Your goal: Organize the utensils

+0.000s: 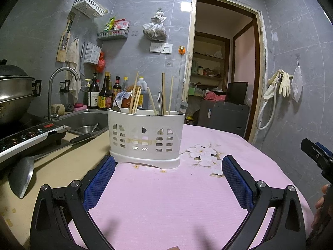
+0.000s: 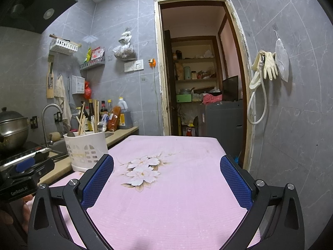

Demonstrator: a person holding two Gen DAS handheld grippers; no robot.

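On the pink cloth [image 1: 166, 198] covering the tabletop stands a white caddy [image 1: 145, 137], at the cloth's left edge where it meets the bare counter; chopsticks [image 1: 135, 93], a whisk [image 1: 160, 102] and a spoon [image 1: 115, 108] stand upright in it, long axes near vertical, handles or tips leaning slightly; no loose utensil shows on the cloth itself.

Left hand-held gripper [image 1: 168, 177]: jaws spread wide, nothing between the blue pads; caddy lies straight ahead of it, just beyond the fingertips, centred in the gap. Right hand-held gripper [image 2: 166, 177]: likewise spread and empty; from its view the caddy [image 2: 86, 150] sits forward and to the left, beside its left finger, with only the flower print [image 2: 143, 170] ahead. Left one is the nearer and the better aligned – the right would have to swing across.

Off the cloth, a ladle [image 1: 22, 175] and a knife [image 1: 81, 138] lie flat on the counter to the left, long axes running roughly left-right toward the sink [image 1: 87, 120]; both are on the left gripper's side.

Judgement: this layout fits either utensils already gathered into the caddy, or a caddy about to be emptied and sorted – one moment does not settle which; whether ladle and knife belong to the task I cannot tell.
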